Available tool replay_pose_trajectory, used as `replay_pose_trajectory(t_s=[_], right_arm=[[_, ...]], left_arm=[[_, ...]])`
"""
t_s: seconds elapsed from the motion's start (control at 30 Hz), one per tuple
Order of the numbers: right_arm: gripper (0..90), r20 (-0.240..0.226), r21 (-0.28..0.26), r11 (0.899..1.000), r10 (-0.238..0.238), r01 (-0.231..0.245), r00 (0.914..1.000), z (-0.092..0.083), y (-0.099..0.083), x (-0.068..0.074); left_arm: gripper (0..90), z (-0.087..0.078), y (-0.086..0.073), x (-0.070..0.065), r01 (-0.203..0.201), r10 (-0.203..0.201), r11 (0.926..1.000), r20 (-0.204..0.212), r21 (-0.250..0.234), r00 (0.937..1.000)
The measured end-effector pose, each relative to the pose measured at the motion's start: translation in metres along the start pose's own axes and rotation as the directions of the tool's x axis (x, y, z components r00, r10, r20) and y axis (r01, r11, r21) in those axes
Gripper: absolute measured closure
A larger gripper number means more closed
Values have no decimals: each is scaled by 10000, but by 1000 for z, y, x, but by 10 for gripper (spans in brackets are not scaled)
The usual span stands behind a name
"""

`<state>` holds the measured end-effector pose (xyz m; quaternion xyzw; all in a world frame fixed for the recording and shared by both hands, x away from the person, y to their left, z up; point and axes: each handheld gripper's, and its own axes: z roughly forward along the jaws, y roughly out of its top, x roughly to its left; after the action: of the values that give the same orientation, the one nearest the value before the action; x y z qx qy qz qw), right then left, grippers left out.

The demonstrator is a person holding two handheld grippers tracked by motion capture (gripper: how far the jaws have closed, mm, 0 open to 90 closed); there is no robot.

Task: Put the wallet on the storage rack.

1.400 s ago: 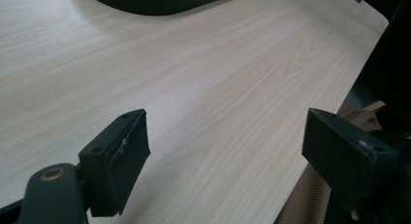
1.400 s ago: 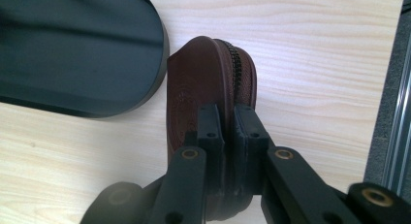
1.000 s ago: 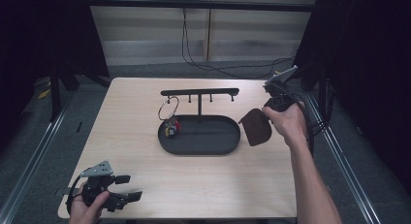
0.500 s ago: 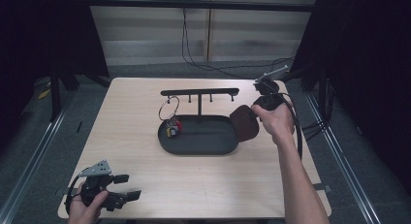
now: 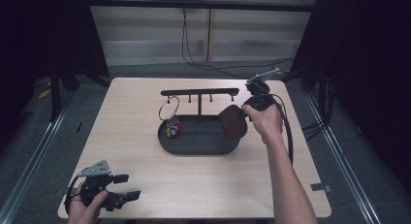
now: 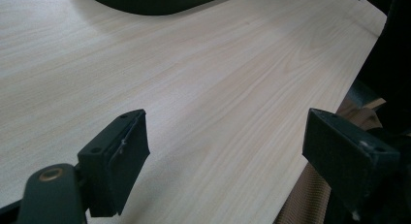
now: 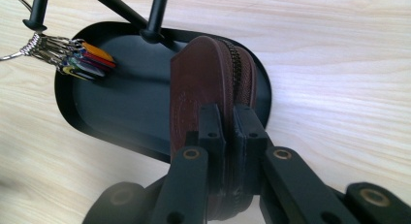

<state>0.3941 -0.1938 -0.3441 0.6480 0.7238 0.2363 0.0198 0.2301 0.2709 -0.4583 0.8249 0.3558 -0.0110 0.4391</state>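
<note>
Down at the near left corner of the pale wooden table (image 5: 145, 180), the left gripper (image 5: 127, 186) sits parked in the person's hand, jaws spread wide with nothing but bare tabletop between them, and it has not budged over the last second. No part in the action for now.

All the movement is on the right. The right gripper (image 5: 246, 115) has its jaws clamped tight on the edge of a brown leather zipped pouch (image 5: 233, 122), the pads pinching it close beside the zip line, as the right gripper view shows. A second ago that pouch hung out beyond the right end of the black oval metal tray (image 5: 194, 146); now it has swung leftwards and a touch lower, so it hangs over the tray's right end, tilted on edge and not yet set down.

That reads as a placement under way: the pouch looks bound for the tray floor, with only a lowering and a release left.

Farther back, the bunch of coloured key tags on a wire ring (image 5: 171, 127) hangs from the black T-shaped rail (image 5: 199, 92), well apart from the pouch.
</note>
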Motion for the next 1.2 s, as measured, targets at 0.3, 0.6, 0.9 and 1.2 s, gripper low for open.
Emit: replay_pose_trajectory(t_s=[0.3,0.6,0.9,1.2], right_arm=[[839,-526,-136,9997,175,-182,9985,16,0,1],[840,-1130,-219,9976,634,-663,9916,39,-5,-9],[840,-1412,-159,9940,1051,-1084,9844,62,-11,-18],[833,-1483,-230,9911,1261,-1309,9809,83,-18,-26]], left_arm=[[166,1,0,0,69,-69,10000,-34,-20,10000],[166,1,0,1,76,-76,10000,-113,28,9999],[166,2,1,0,65,-64,10000,-59,69,10000],[166,0,0,-1,2,-2,10000,-53,-7,10000]])
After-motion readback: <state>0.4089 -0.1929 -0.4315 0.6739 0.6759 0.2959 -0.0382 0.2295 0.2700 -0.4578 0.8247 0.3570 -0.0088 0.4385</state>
